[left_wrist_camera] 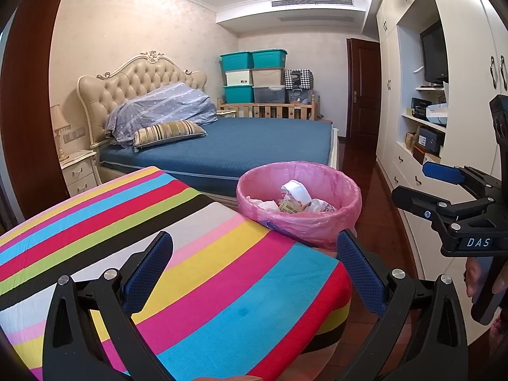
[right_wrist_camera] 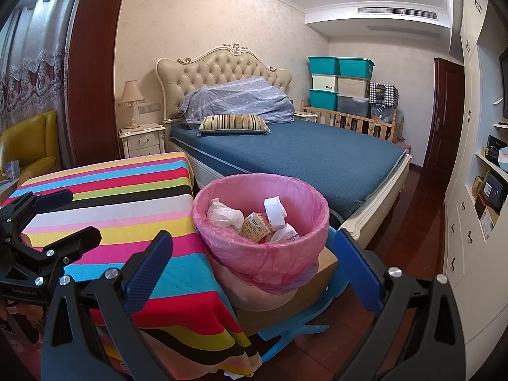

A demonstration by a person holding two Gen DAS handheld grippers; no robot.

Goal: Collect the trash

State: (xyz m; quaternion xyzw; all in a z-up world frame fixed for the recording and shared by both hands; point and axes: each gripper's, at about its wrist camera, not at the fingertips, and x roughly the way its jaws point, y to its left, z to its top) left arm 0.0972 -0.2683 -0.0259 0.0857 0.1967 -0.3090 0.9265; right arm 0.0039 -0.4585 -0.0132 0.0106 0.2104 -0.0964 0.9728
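Lining one bin (right_wrist_camera: 263,244): perhaps four scraps (right_wrist_camera: 257,225)

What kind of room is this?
It looks like a bedroom. There is a big bed with a tufted headboard, a nightstand with a lamp beside it, and white wardrobes along one wall.

A worktop (right_wrist_camera: 120,209) covered by a bright cloth striped in many colours (left_wrist_camera: 177,254) stands on a dark red wooden floor (right_wrist_camera: 422,241); its top is bare. Just beside it, a bin lined with a pink bag (right_wrist_camera: 263,254) rests on what may be a cardboard box (right_wrist_camera: 320,270) over a blue stool (right_wrist_camera: 295,327).
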